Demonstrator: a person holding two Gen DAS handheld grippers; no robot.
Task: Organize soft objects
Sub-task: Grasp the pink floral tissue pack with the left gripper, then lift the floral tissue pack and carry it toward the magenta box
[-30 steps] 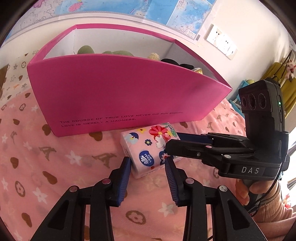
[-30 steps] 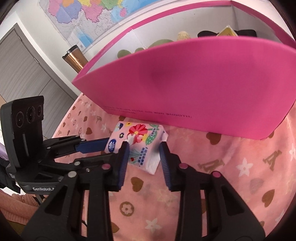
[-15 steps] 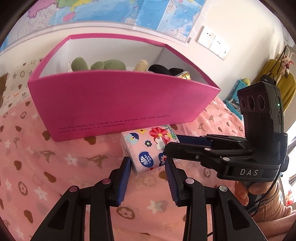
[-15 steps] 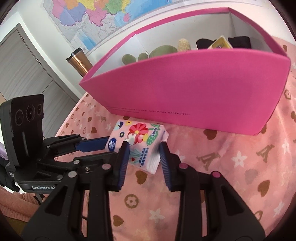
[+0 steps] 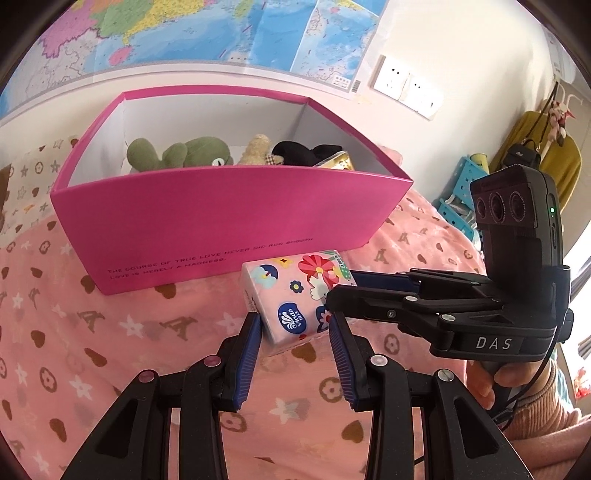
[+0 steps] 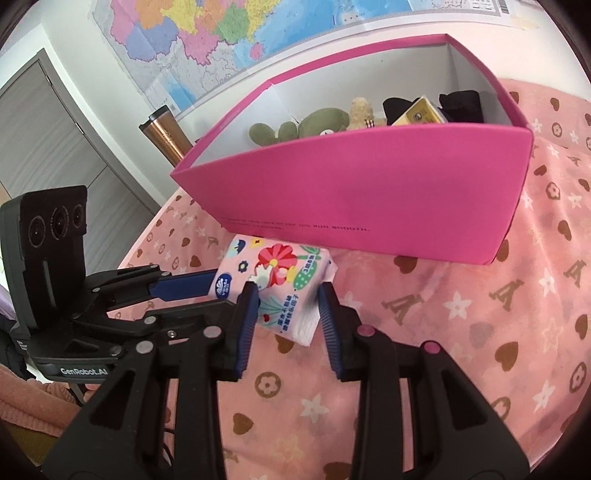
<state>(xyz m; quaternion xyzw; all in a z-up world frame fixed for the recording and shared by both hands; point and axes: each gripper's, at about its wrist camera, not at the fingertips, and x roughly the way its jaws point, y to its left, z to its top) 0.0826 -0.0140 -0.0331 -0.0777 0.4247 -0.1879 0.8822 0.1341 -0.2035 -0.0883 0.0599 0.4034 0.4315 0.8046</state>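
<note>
A pink flowered tissue pack is held in the air just in front of the pink box. My left gripper is shut on its near end, and my right gripper is shut on its other side. The two grippers meet at a right angle. Inside the box lie a green plush toy, a beige plush, a black soft item and a yellow packet.
The box stands on a pink bedspread with hearts and stars. A wall with a map runs behind it. A copper tumbler stands left of the box. A blue rack stands at the right.
Both grippers have risen with the tissue pack between them. The box now sits lower in both views and its inside shows more.
</note>
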